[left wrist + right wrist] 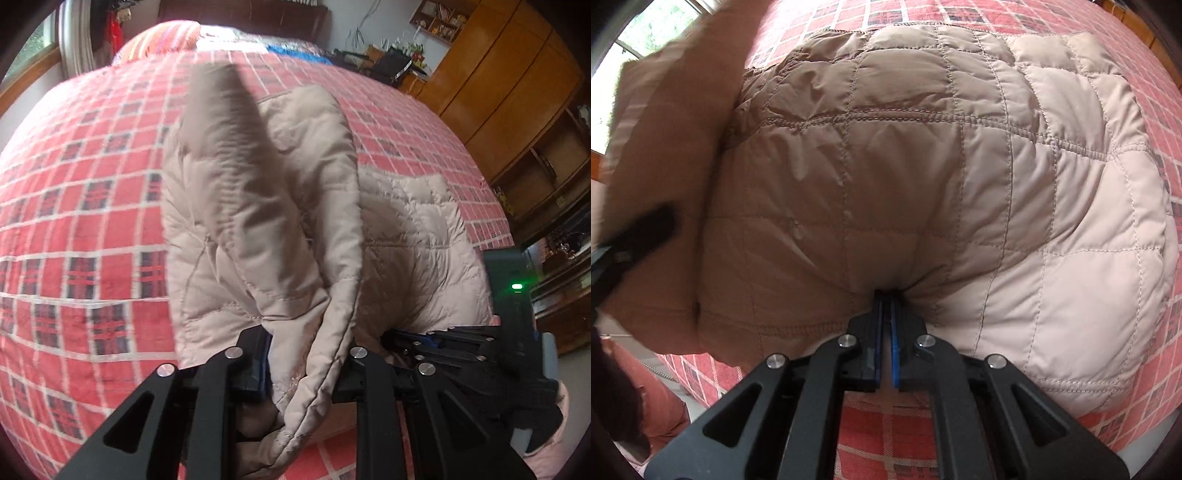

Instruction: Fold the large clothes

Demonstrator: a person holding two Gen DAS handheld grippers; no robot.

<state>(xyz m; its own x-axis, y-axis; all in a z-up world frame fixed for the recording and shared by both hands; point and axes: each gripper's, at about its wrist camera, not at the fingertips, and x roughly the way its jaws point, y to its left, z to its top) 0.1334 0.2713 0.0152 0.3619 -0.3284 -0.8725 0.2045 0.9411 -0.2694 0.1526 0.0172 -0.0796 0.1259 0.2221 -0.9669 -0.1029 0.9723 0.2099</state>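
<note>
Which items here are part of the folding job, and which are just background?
In the job:
quilted beige coat
left tongs, gripping a coat flap
right tongs, pinching the hem

Background:
red plaid bedspread
wooden wardrobe
orange striped pillow

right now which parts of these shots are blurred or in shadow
Left wrist view: the lifted flap of the jacket is motion-blurred; fisheye bends the bedspread grid. Right wrist view: the raised fold at left is smeared, and the jacket's left half sits in shadow.

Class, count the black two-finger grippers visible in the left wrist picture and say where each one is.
2. The left gripper fills the bottom centre, holding a fold of the beige quilted jacket; the right gripper sits lower right, at the jacket's edge.
</note>
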